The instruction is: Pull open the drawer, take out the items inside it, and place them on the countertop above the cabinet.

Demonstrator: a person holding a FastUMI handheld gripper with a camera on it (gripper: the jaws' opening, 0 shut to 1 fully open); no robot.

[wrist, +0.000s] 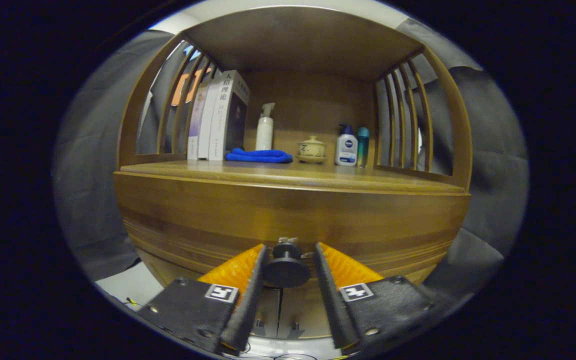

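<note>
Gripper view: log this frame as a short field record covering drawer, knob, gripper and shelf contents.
drawer: wooden drawer front, looks closed
knob: dark round drawer knob, between the fingers
gripper: two-finger gripper open, straddling the knob; contact not clear
countertop: wooden countertop above the drawer
on countertop: upright books, folded blue cloth, white pump bottle, lidded ceramic cup, white lotion bottle with blue cap, teal bottle

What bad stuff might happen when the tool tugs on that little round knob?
1. The tool has the drawer knob between its fingers, but gaps show at both sides, so it may slip off when pulled.
2. A hard tug may shake the countertop and tip the spray bottle, the lidded cup or the books.
</note>
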